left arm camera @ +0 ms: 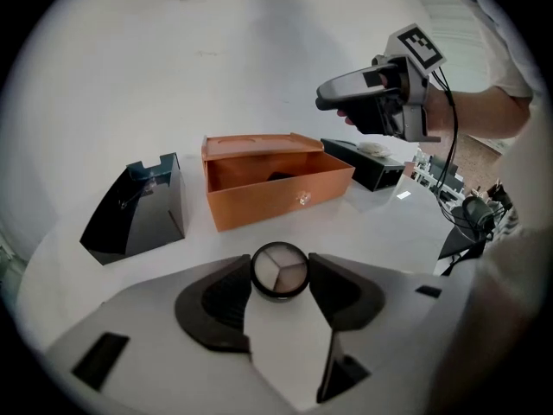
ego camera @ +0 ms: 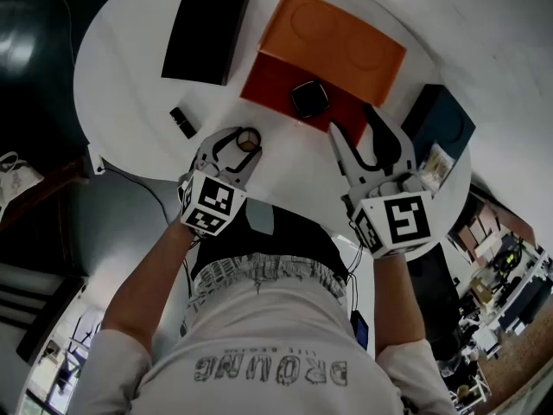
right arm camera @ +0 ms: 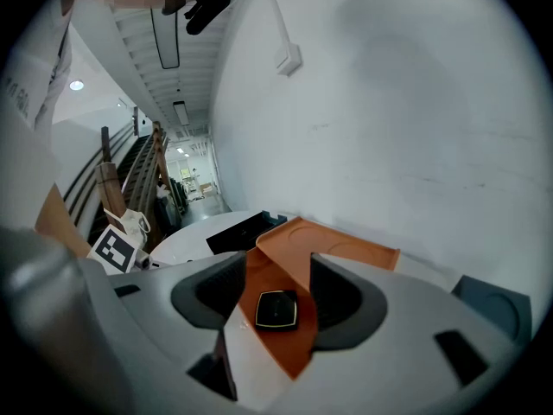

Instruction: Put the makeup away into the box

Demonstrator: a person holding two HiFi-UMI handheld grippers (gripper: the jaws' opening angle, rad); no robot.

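Observation:
A round eyeshadow compact (ego camera: 249, 141) (left arm camera: 279, 272) with three pale shades lies on the white table (ego camera: 130, 93). My left gripper (ego camera: 238, 145) (left arm camera: 279, 264) has a pad against each side of it. The orange box (ego camera: 272, 80) (left arm camera: 276, 188) (right arm camera: 266, 275) stands open, its lid (ego camera: 346, 37) (right arm camera: 341, 249) laid back. A black square compact (ego camera: 308, 99) (right arm camera: 276, 309) lies inside it. My right gripper (ego camera: 350, 118) (right arm camera: 278, 266) (left arm camera: 333, 93) is open and empty. It hovers at the box's near right corner and points into the box.
A black open case (ego camera: 207, 26) (left arm camera: 138, 210) stands left of the orange box. A small black item (ego camera: 182, 121) lies near the table's left edge. A dark blue box (ego camera: 436, 119) (right arm camera: 488, 305) sits at the right. The person's torso is close to the table's near edge.

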